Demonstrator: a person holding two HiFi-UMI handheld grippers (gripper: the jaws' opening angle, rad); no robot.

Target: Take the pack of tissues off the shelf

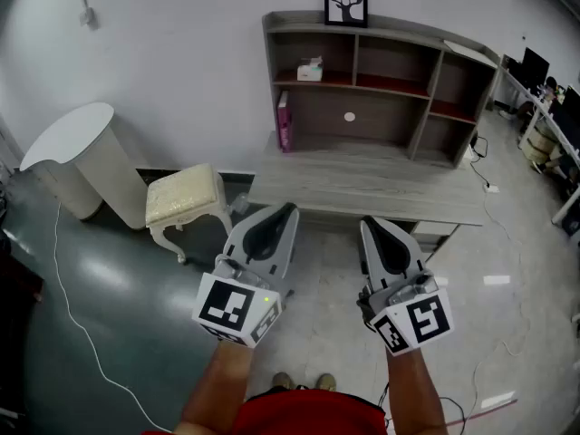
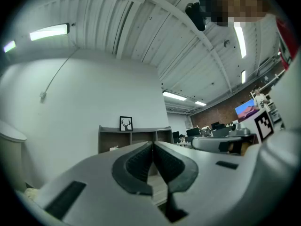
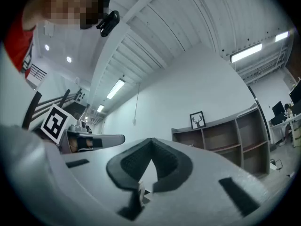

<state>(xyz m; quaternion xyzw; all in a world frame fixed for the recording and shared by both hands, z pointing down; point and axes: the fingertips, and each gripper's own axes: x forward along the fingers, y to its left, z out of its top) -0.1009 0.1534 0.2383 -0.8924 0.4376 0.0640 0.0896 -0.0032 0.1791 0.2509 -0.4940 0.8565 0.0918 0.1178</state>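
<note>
The pack of tissues (image 1: 310, 69) is a small pale box in the upper left compartment of the brown shelf unit (image 1: 381, 84) on the desk. In the left gripper view the pack of tissues (image 2: 113, 148) shows as a small pale spot on the far shelf. My left gripper (image 1: 288, 210) and right gripper (image 1: 366, 224) hover side by side in front of the desk, well short of the shelf. Both point toward it. Each has its jaws together with nothing between them: left gripper (image 2: 153, 144), right gripper (image 3: 151, 140).
A grey wooden desk (image 1: 362, 184) carries the shelf, with a framed deer picture (image 1: 345, 1) on top and a pink book (image 1: 284, 120) at its left end. A cream stool (image 1: 186, 202) and a white round table (image 1: 77, 157) stand to the left. A cable trails across the floor.
</note>
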